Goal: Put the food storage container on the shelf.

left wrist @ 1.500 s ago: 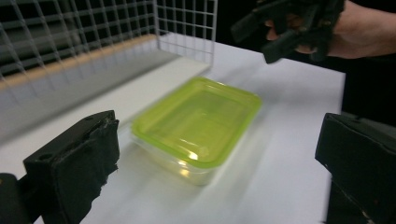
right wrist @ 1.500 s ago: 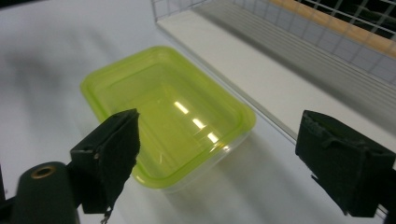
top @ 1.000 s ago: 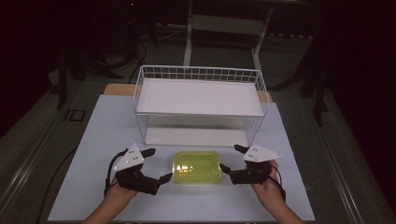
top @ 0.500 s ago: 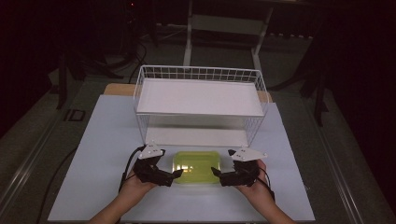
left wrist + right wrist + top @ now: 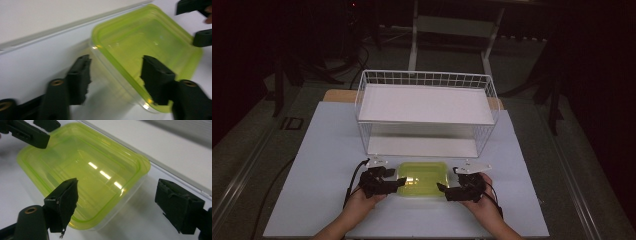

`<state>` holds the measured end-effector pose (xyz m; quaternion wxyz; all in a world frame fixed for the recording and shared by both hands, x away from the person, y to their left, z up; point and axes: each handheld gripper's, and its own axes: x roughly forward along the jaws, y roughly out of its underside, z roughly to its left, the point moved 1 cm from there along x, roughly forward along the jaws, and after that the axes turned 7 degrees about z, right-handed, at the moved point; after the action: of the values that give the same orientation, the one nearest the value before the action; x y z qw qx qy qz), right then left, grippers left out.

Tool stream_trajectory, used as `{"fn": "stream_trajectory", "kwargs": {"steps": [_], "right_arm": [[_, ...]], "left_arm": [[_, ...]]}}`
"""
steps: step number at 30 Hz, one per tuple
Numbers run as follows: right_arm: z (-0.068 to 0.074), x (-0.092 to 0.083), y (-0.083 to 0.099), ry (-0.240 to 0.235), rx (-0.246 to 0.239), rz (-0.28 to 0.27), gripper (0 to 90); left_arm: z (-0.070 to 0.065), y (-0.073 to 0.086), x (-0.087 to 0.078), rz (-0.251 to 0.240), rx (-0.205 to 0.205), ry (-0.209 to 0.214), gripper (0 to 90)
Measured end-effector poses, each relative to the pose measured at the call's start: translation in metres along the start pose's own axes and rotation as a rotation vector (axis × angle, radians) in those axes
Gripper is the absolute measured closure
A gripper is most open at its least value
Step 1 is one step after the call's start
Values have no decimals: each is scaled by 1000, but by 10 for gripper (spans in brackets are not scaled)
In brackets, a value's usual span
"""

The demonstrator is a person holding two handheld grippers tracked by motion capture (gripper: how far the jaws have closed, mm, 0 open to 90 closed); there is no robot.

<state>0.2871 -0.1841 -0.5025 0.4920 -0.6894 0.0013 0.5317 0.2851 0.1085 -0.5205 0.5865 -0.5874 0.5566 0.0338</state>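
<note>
Room: pretty dark all around, only the white table (image 5: 312, 165) is lit; metal stand legs and cables sit on the floor beyond the far edge.
Container: yellow-green plastic box with its lid on (image 5: 422, 178), resting flat on the table near the front edge, about centred, just in front of the wire rack. See-through enough that it looks empty to me.
Left gripper: left gripper (image 5: 396, 183) is at the box's left end, jaws spread wide. From its own camera one jaw sits over the lid and the other out beside the clear wall, so the near-left corner is between them, nothing pinched yet (image 5: 113, 75).
Right gripper: right gripper (image 5: 443, 189) mirrors it at the right end, also wide open, a corner of the box in the gap (image 5: 116, 202). Not holding anything.
Risk: both are lined up on corners, not flat sides. If they close like that, I'd guess the slick rounded plastic squirts out or the box spins. One side biting before the other would shove it sideways. Squeeze too hard and the lid could pop or the thin wall buckle.
Rack: white wire basket shelf (image 5: 362, 100) with two white boards, just behind the box. Any lift needs to clear its front lip.
</note>
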Motion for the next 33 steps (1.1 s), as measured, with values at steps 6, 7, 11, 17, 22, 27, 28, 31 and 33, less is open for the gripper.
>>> {"fn": "stream_trajectory", "kwargs": {"steps": [6,7,11,17,22,27,28,31,33], "right_arm": [[-1,3,3,-7,8,37,289],[-1,3,4,-22,13,39,323],[-2,0,5,-50,20,62,446],[-2,-2,5,-82,55,61,512],[-2,-5,5,-125,85,68,585],[-1,-10,8,-173,105,79,668],[-1,-11,9,-174,107,80,687],[4,-15,10,-158,112,93,699],[6,-16,11,-156,127,102,716]], "left_arm": [[1,4,-1,-4,-3,40,543],[0,5,-2,-9,6,34,544],[-4,6,-4,-6,19,35,575],[-8,7,-7,5,31,42,621],[-14,9,-11,11,50,45,658],[-17,11,-15,16,50,59,705],[-18,11,-15,18,45,61,715],[-20,12,-16,25,31,58,737],[-22,12,-17,28,30,56,749]]}}
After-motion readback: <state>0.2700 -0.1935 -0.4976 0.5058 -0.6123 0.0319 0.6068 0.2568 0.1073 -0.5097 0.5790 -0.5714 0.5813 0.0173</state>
